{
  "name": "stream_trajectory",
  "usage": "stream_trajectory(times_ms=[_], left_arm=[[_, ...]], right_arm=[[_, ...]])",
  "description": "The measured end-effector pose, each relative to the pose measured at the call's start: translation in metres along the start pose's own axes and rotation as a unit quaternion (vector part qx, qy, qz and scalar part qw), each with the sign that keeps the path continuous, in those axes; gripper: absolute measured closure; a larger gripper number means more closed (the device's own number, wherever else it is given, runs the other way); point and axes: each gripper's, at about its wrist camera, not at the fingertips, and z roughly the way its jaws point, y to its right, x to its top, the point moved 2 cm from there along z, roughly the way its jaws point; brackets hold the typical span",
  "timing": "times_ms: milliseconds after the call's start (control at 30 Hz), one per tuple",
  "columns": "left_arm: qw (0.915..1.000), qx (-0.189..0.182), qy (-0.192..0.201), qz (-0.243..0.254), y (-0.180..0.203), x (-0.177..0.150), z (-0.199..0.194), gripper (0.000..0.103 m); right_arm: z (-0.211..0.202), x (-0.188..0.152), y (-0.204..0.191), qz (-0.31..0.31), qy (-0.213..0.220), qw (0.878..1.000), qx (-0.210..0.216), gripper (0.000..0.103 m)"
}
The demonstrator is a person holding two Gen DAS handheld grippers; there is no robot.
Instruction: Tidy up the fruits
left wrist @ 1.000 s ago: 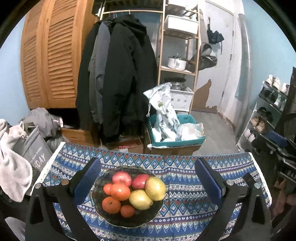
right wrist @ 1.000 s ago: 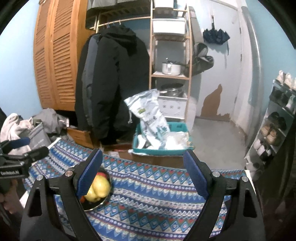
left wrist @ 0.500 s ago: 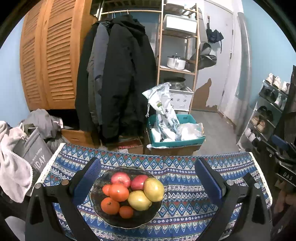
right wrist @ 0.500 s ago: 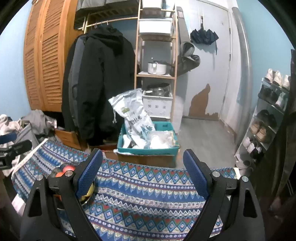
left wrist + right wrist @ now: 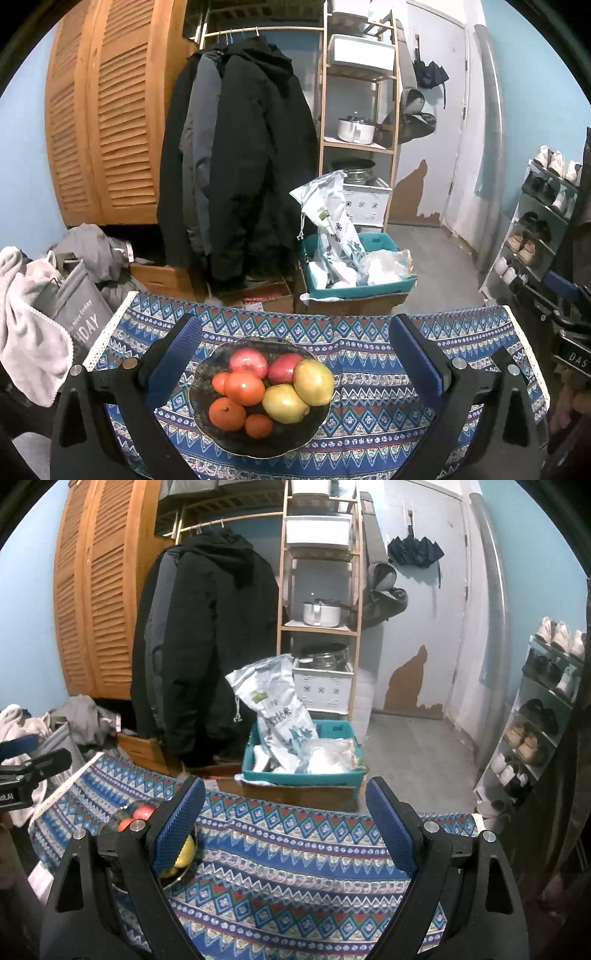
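Note:
A dark glass bowl (image 5: 221,354) stands on the blue patterned tablecloth (image 5: 369,373). It holds two red apples (image 5: 248,362), two yellow-green mangoes (image 5: 314,382) and several oranges (image 5: 243,388). My left gripper (image 5: 294,326) hovers over the bowl, open, with its blue pads (image 5: 177,354) clear of the fruit. My right gripper (image 5: 284,794) is open over bare cloth (image 5: 295,853), to the right of the bowl (image 5: 110,829). That bowl is half hidden behind its left finger (image 5: 177,827). Each gripper shows at the edge of the other's view.
Beyond the table's far edge are a teal crate (image 5: 358,284) with bags, hanging black coats (image 5: 240,166), a wooden shelf unit (image 5: 358,110) and a shoe rack (image 5: 539,229) on the right. Laundry and a grey bag (image 5: 77,317) lie at the left.
In the right wrist view the bowl has slid left and looks smaller behind the left finger. The left gripper and the fruit have stayed put.

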Motion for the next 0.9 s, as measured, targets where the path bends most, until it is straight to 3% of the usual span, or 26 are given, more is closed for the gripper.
stream_trajectory(times_ms=[900], left_arm=[[0.9999, 0.011, 0.000, -0.005, 0.0022, 0.0028, -0.0011, 0.001]], right_arm=[[0.0002, 0.0005, 0.0003, -0.002, 0.000, 1.000, 0.000, 0.016]])
